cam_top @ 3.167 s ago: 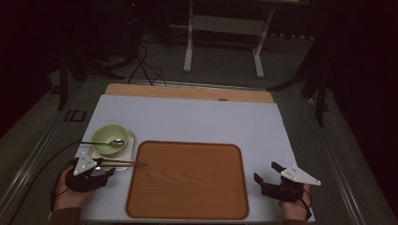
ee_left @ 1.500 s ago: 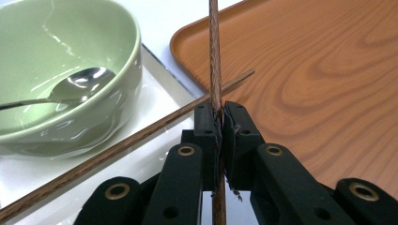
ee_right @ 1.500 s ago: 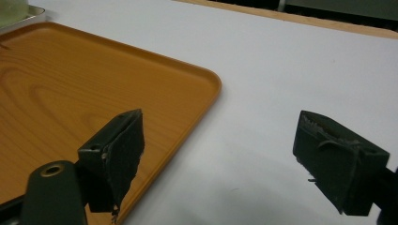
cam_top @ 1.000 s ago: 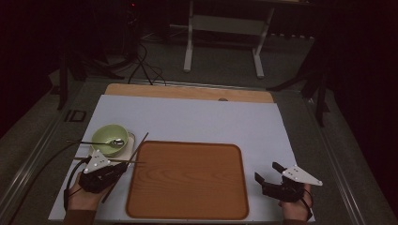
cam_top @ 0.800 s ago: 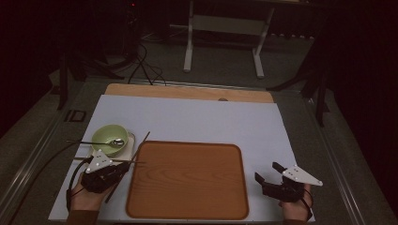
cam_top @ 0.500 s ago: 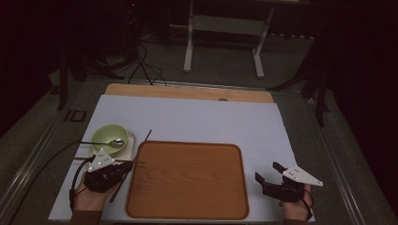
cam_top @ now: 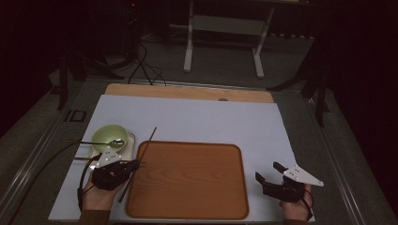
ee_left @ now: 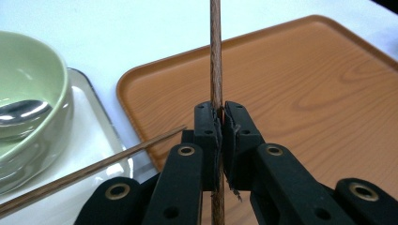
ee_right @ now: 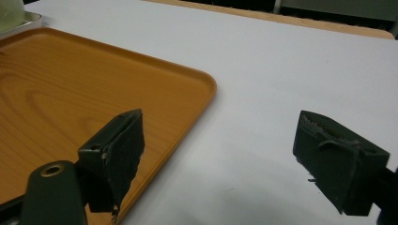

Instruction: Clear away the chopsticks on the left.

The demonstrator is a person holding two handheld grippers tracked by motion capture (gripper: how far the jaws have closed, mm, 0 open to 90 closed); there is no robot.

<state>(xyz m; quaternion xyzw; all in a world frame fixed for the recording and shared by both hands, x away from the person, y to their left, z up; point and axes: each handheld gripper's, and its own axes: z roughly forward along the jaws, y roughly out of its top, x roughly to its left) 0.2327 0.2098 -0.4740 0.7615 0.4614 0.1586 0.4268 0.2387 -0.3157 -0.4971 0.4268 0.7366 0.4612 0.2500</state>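
- The left gripper (cam_top: 133, 165) had its black jaws clamped together on a thin brown wooden chopstick (ee_left: 216, 70), just at the left edge of the rectangular orange-brown wooden tray (cam_top: 187, 180).
- In the high view that chopstick ran slantwise along the tray's left side, its far tip over the white table cover (cam_top: 197, 117).
- A second wooden chopstick (ee_left: 89, 171) lay across the small white dish (ee_left: 98, 140) holding the pale green bowl (cam_top: 109, 136) and a metal spoon (cam_top: 115, 141).
- The right gripper (cam_top: 267, 174) rested right of the tray, jaws wide apart and empty.
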